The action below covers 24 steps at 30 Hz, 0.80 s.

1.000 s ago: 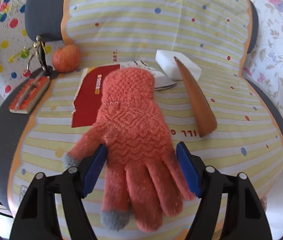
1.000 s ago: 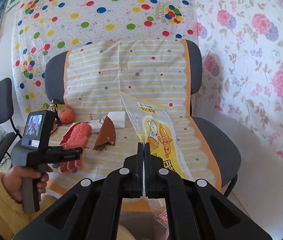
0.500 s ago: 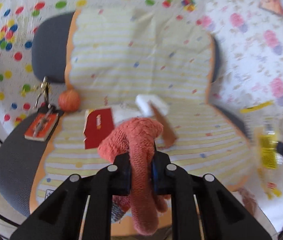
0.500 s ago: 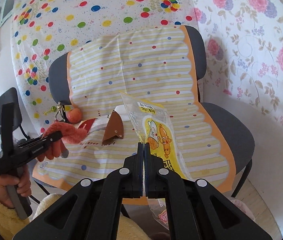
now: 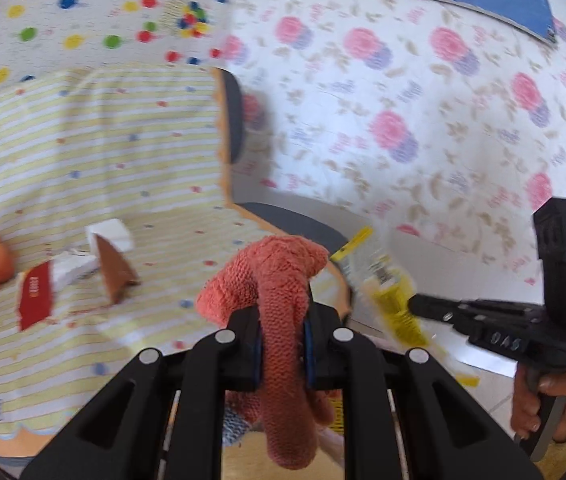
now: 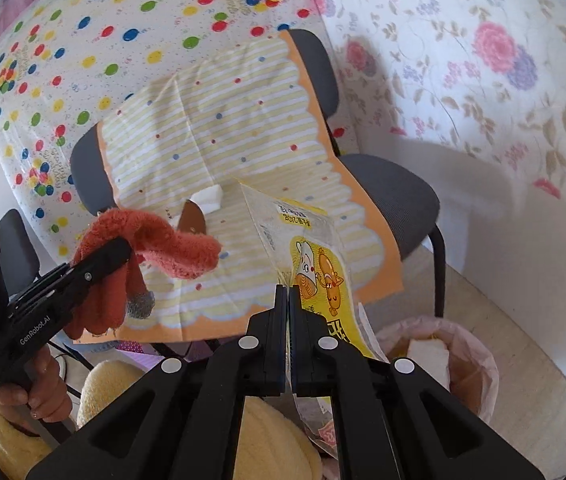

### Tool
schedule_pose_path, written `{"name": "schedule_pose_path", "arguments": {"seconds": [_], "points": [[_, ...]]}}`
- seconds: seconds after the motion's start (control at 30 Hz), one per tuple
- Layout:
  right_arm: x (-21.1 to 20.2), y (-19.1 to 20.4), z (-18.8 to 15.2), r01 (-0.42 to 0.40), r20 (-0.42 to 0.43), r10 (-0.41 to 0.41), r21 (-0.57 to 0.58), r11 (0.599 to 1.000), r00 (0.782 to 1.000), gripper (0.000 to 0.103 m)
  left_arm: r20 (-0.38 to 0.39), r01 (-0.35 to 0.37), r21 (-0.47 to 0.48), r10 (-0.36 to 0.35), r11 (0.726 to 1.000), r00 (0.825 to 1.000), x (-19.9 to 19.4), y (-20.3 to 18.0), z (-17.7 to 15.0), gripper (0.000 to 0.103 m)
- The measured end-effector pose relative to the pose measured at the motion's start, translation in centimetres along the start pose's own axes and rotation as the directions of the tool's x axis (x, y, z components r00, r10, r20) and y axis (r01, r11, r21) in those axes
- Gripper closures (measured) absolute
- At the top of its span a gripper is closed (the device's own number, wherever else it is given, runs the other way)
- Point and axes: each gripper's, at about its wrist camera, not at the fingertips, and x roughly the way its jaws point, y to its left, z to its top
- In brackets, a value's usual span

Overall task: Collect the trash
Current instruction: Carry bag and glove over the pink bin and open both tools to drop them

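I see a grey chair (image 6: 395, 196) draped with a striped yellow cloth (image 6: 219, 144), far from both grippers. Near right on the floor stands a bin lined with a pink bag (image 6: 479, 364). My left gripper (image 5: 282, 340) has just been closing, and its jaws now clamp an orange knit glove (image 5: 283, 280), lifted clear of the seat. My right gripper (image 6: 287, 300) is fully closed on a yellow snack wrapper (image 6: 319, 260), held above the bin's near-left rim. A brown leather piece (image 5: 113, 272) and a white block (image 5: 109, 234) lie on the cloth, touching.
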Motion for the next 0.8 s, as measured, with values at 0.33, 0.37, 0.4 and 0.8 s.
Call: {"name": "schedule_pose_path", "arguments": {"seconds": [0.33, 0.37, 0.4, 0.8], "points": [[4.1, -6.4, -4.1, 0.126, -0.05, -0.121, 0.122, 0.985, 0.991, 0.101, -0.105, 0.067, -0.004, -0.067, 0.998, 0.992, 3.7, -2.2, -3.9, 0.09], [4.7, -6.8, -4.2, 0.134, -0.051, -0.129, 0.122, 0.983, 0.99, 0.101, -0.109, 0.064, -0.005, -0.064, 0.998, 0.992, 3.8, -2.0, -4.0, 0.09], [5.2, -7.2, -4.2, 0.14, -0.056, -0.134, 0.124, 0.982, 0.989, 0.097, -0.111, 0.061, -0.003, -0.061, 0.998, 0.992, 3.9, -2.0, -4.0, 0.09], [4.9, -9.5, -3.7, 0.225, -0.083, -0.215, 0.138, 0.965, 0.973, 0.078, -0.167, 0.071, 0.022, -0.066, 0.997, 0.984, 5.4, -2.7, -4.5, 0.09]]}}
